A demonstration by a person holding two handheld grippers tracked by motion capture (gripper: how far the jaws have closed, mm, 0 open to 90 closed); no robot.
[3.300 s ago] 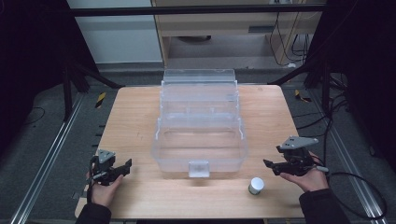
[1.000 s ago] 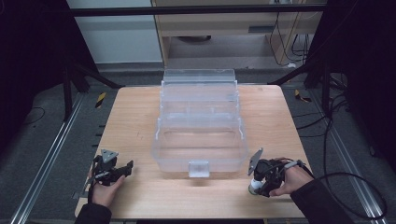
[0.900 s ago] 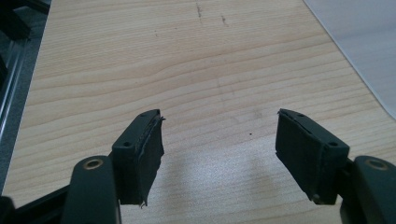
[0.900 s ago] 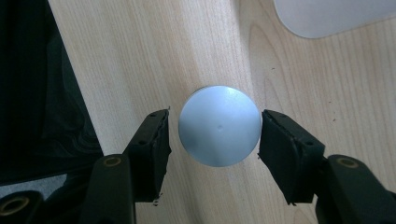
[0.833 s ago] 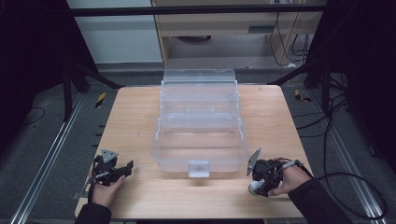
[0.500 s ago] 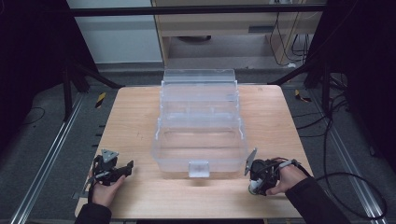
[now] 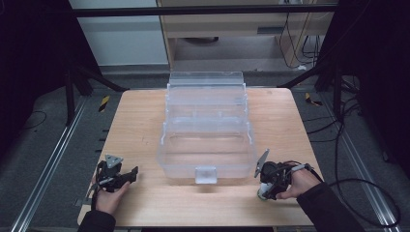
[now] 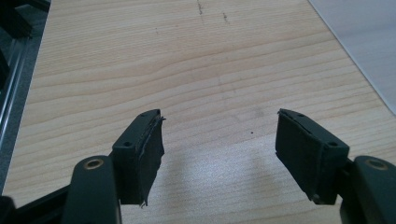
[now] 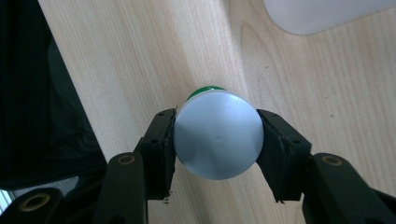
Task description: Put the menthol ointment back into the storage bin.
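A small jar with a white lid (image 7: 261, 195) and a green body stands near the table's front right edge. My right gripper (image 7: 265, 190) points down over it. In the right gripper view the round white lid (image 9: 218, 134) sits between the two black pads (image 9: 162, 149), which press on its sides. The right gripper (image 9: 218, 140) has just been closing, with the jar between its jaws. My left gripper (image 7: 126, 175) rests low at the front left of the wooden table (image 7: 135, 116). The left gripper (image 8: 219, 126) stands open over bare wood.
A clear tiered plastic box (image 7: 207, 130) stands open in the middle of the table, its front latch (image 7: 206, 174) facing me. A corner of the box (image 9: 322, 11) lies beyond the jar. The table's edge (image 9: 70, 93) runs close beside the jar.
My right gripper came in from the right, tipped down over the jar and closed on its lid. The left gripper has kept still.
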